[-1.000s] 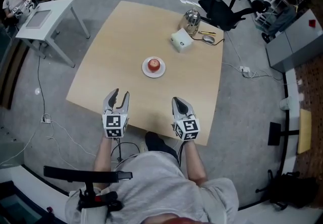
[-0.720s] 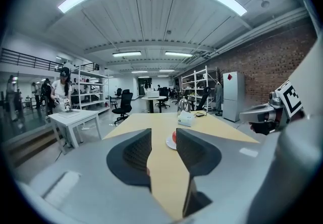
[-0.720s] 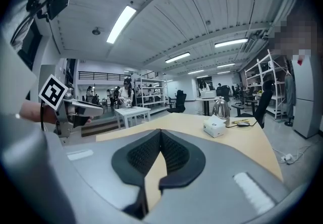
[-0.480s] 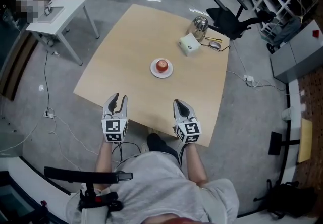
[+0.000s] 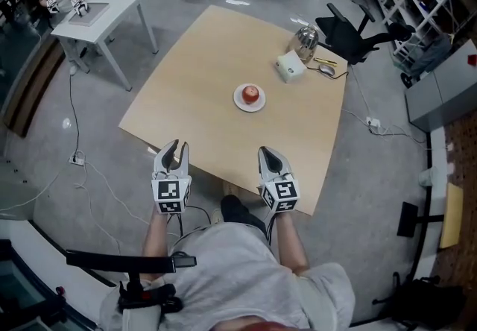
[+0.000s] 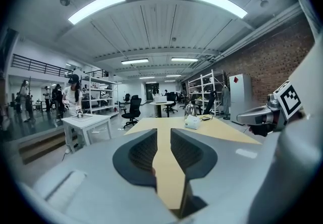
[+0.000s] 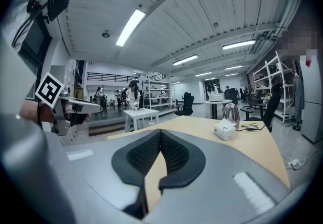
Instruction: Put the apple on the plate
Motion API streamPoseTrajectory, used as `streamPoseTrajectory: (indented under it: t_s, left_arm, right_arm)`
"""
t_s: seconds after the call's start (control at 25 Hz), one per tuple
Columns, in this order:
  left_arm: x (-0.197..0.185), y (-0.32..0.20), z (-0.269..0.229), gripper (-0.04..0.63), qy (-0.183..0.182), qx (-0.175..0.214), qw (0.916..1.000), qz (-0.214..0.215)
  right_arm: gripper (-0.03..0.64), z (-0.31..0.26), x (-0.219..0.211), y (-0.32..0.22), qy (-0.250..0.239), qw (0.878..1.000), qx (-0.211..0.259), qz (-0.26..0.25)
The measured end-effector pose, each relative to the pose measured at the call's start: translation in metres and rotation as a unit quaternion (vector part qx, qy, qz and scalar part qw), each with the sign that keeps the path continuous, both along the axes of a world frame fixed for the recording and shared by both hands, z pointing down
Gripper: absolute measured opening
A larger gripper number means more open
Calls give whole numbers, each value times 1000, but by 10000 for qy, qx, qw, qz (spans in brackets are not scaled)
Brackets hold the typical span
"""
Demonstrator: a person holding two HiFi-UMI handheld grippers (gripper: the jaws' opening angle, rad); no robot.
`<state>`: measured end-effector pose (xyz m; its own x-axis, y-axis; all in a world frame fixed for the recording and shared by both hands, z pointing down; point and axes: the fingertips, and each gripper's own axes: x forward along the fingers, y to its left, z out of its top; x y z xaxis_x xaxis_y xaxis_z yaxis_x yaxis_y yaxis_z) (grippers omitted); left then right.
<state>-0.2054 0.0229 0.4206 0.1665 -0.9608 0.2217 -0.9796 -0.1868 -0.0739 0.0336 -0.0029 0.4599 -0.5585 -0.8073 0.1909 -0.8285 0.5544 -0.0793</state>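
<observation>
One apple (image 5: pixel 251 93) sits on one small white plate (image 5: pixel 238 101) near the middle of the tan table (image 5: pixel 197 98), so it already lies where the task wants it. It is round, with no real long axis, and from here it is too small to tell which way its stem points (I can only say the red skin faces up). The person stands at the near edge of the table with two grippers held side by side and well short of the plate, both aimed roughly toward the far side. The left gripper (image 5: pixel 176 149) has a narrow gap between its jaws, which have just been closing, and nothing is between them but a view of the tabletop. The right gripper (image 5: pixel 267 152) has its jaw tips pressed together and holds nothing. At the far right corner of the table stand one shiny kettle (image 5: pixel 304 40) and, just beside it, one white box (image 5: pixel 291 67), both well apart from the plate.
</observation>
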Motion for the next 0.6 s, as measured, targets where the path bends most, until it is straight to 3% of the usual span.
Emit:
streamPoseTrajectory:
  t_s: [0.6]
  left_arm:
    - [-18,36,0,53,-40,135,9995,-300]
  right_arm:
    - [6,-4,-18,20,-82,9998,73,-147]
